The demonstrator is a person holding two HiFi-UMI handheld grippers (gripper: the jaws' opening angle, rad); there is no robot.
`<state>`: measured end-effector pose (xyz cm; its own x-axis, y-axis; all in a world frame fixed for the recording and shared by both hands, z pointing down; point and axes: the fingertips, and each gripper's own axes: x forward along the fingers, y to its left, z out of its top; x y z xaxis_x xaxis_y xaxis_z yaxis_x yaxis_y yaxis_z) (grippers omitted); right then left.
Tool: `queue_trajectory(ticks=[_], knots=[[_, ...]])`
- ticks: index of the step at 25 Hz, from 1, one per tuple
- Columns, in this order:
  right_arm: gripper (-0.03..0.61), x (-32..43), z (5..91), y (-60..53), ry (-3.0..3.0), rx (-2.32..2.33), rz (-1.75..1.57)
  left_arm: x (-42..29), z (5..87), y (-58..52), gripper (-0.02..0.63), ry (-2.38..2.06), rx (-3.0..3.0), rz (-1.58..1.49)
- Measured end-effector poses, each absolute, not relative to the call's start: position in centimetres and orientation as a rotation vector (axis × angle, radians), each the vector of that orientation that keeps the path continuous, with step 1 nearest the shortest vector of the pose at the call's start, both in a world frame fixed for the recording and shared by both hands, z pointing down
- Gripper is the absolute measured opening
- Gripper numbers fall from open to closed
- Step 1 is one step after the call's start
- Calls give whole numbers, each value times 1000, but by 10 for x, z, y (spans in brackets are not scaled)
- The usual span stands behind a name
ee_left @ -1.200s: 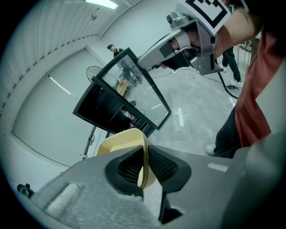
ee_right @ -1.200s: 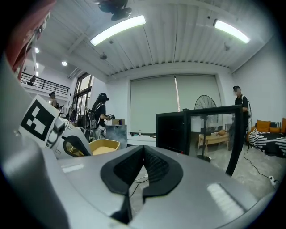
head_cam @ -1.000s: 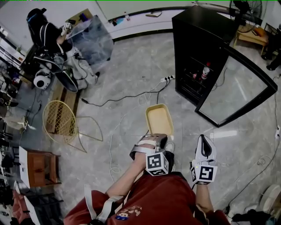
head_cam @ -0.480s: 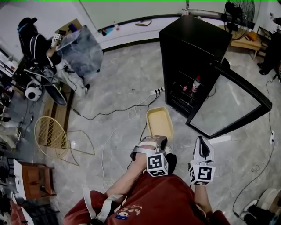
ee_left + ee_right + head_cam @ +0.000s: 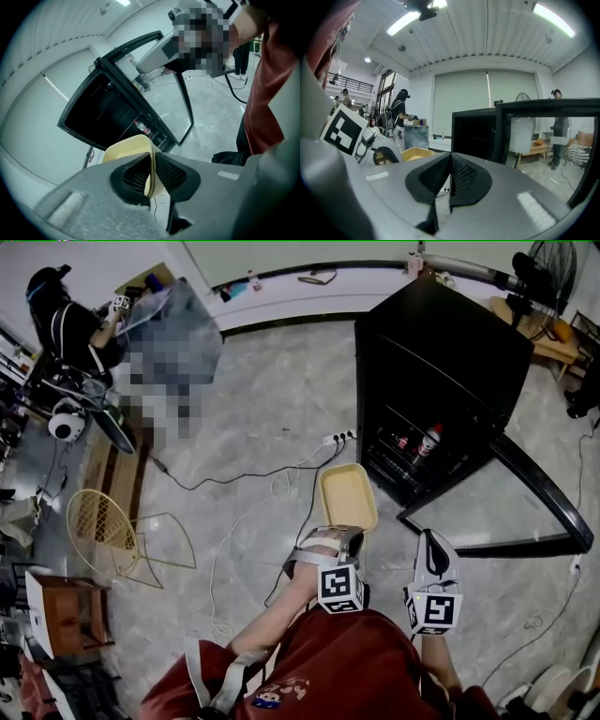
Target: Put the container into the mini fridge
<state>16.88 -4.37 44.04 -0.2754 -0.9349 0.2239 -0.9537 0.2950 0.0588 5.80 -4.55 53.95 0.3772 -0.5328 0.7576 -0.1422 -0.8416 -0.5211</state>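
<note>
The black mini fridge (image 5: 441, 362) fills the upper right of your head view, its glass door (image 5: 511, 512) swung open toward the lower right. The yellow container (image 5: 347, 495) sits at frame centre, just left of the open shelves. Your left gripper (image 5: 330, 542) pinches its near rim. Your right gripper (image 5: 431, 545), at lower right, has its jaws pressed together on nothing. A small bottle (image 5: 428, 440) sits on a fridge shelf.
</note>
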Motion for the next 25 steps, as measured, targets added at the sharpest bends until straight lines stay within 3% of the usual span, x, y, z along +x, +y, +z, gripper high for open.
queue_trajectory(ticks=[25], knots=[[-2, 184, 466, -201, -2415, 1619, 127, 115, 603, -216, 44, 474, -2222, -1517]])
